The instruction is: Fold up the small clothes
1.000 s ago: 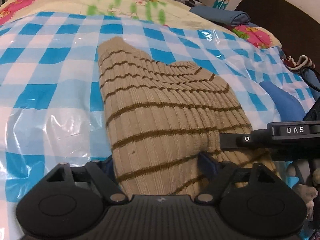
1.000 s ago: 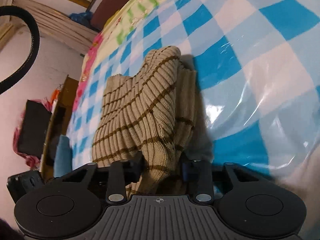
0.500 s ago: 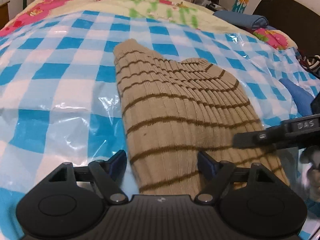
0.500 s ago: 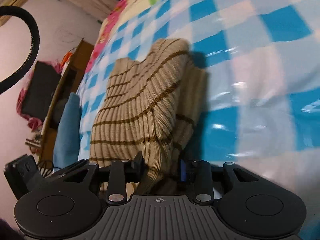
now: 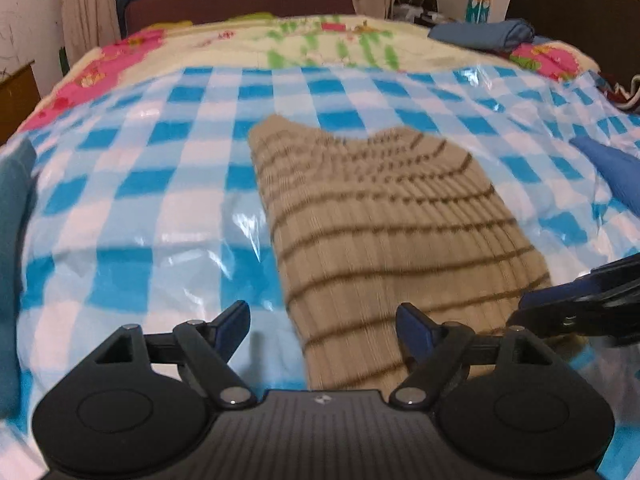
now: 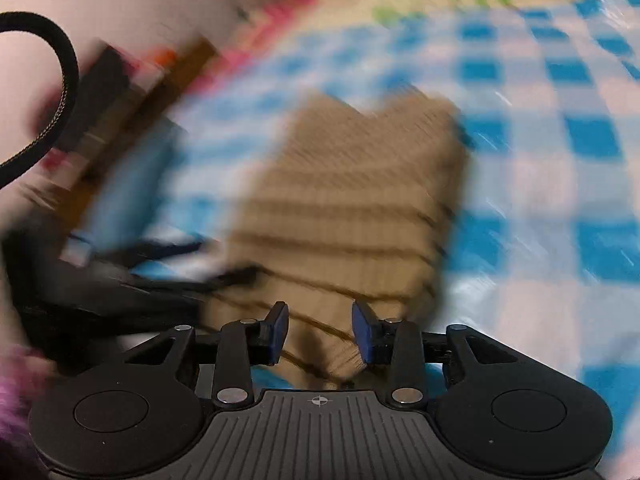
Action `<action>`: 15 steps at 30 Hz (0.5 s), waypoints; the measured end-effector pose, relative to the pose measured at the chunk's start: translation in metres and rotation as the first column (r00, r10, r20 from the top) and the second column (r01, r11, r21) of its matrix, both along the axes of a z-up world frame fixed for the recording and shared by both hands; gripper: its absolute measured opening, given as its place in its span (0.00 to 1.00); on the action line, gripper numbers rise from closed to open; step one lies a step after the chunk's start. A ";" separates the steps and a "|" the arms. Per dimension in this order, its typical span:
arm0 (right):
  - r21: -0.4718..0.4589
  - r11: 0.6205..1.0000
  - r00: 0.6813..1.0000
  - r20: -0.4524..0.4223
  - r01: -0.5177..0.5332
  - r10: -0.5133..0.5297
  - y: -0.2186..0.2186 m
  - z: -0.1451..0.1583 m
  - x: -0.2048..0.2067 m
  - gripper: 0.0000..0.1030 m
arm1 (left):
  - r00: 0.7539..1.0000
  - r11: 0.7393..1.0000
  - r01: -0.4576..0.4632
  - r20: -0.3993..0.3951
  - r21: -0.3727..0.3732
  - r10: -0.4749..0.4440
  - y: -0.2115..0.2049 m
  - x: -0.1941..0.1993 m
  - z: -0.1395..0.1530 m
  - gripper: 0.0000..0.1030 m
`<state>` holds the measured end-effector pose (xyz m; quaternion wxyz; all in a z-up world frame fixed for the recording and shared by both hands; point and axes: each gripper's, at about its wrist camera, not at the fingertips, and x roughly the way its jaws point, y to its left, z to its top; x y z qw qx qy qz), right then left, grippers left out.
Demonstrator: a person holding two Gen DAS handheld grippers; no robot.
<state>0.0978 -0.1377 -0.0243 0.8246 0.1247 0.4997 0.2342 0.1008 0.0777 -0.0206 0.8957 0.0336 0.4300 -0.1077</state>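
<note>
The striped tan sweater (image 5: 384,248) lies folded on the blue checked plastic sheet (image 5: 160,200) covering the bed. The left hand-held gripper (image 5: 322,322) hangs over the sweater's 6 o'clock edge with its jaws wide apart. The right hand-held gripper (image 6: 320,330), at the sweater's 4 o'clock corner, has its jaws apart too, gripping nothing.

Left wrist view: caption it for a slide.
Open left gripper over a folded tan striped sweater on blue checkered plastic sheet.
</note>
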 end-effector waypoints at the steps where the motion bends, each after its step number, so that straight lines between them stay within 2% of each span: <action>1: -0.023 1.000 1.000 0.002 0.012 -0.012 -0.006 -0.005 -0.001 0.26 | 1.000 1.000 0.000 -0.016 0.020 0.000 -0.002 -0.002 -0.004 0.83; 3: -0.032 0.998 0.999 0.005 0.048 -0.047 -0.012 -0.005 -0.002 0.28 | 1.000 0.999 -0.006 -0.029 0.031 0.007 -0.004 -0.009 -0.008 0.83; 4: -0.020 0.998 0.998 0.007 0.059 -0.059 -0.012 0.001 -0.002 0.33 | 0.999 0.999 -0.017 -0.033 0.035 0.019 -0.006 -0.011 -0.008 0.83; 9: -0.044 0.998 0.990 0.131 0.048 -0.042 0.005 0.031 -0.020 0.38 | 0.997 0.994 -0.081 -0.010 0.069 0.081 -0.019 -0.025 0.004 0.86; 11: -0.067 0.996 0.990 0.134 0.053 -0.044 0.005 0.026 -0.029 0.38 | 0.995 0.990 -0.099 -0.001 0.101 0.099 -0.025 -0.032 0.004 0.88; 15: -0.040 0.996 0.991 0.107 0.080 -0.076 0.003 0.018 -0.046 0.39 | 0.994 0.983 -0.112 -0.005 0.148 0.114 -0.036 -0.043 0.002 0.91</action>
